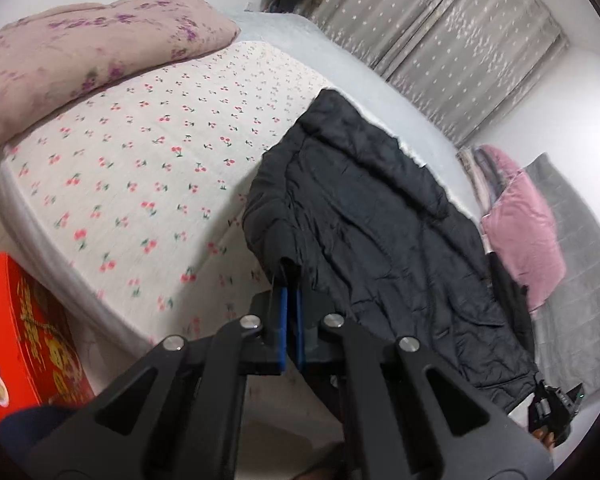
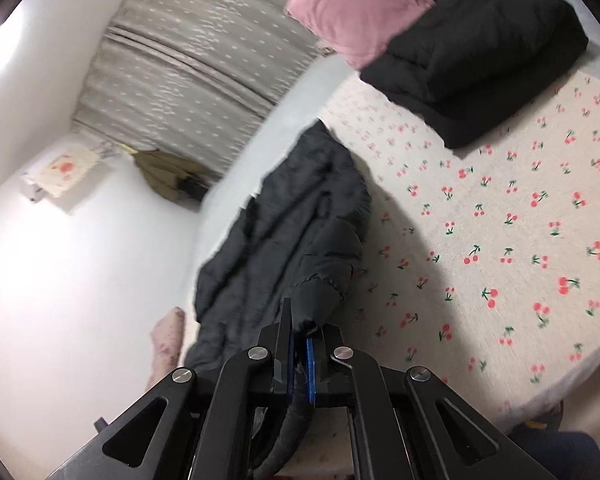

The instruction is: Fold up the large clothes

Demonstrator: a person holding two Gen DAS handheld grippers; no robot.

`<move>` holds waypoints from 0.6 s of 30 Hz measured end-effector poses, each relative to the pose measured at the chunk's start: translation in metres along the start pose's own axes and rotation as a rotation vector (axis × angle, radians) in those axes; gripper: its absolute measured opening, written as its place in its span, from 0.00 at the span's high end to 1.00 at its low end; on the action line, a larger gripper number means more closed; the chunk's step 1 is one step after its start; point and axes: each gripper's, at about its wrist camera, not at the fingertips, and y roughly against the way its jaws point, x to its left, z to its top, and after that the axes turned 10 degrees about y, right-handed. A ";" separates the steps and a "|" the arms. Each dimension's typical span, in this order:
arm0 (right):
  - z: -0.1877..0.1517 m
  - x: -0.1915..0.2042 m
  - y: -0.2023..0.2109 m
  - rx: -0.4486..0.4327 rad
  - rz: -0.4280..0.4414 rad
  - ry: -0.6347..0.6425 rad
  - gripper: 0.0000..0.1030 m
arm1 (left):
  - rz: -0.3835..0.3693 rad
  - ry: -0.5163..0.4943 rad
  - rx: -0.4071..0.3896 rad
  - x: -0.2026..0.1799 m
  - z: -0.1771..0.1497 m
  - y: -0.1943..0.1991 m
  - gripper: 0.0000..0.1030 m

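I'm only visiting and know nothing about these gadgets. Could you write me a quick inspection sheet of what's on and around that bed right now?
Surface: bed sheet, cherry print, partly bare.
Job's things: dark puffer jacket, unfolded, draped over the bed's edge.
Clutter: folded black garment; pink cushion; floral quilt; red box beside the bed.
Grippers: left gripper and right gripper, jaws of each shut on a jacket edge.
Cables: nothing seen.
Surroundings: grey curtains; white walls.
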 end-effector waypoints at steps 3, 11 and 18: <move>-0.001 0.008 0.029 -0.046 0.030 0.017 0.97 | -0.048 -0.001 -0.025 0.000 -0.007 0.034 0.96; 0.005 0.024 0.074 -0.119 0.054 0.093 0.97 | -0.072 -0.043 -0.055 -0.011 -0.017 0.067 0.96; -0.013 -0.019 0.056 -0.025 0.045 -0.028 0.97 | -0.016 0.033 0.034 0.020 -0.031 0.044 0.96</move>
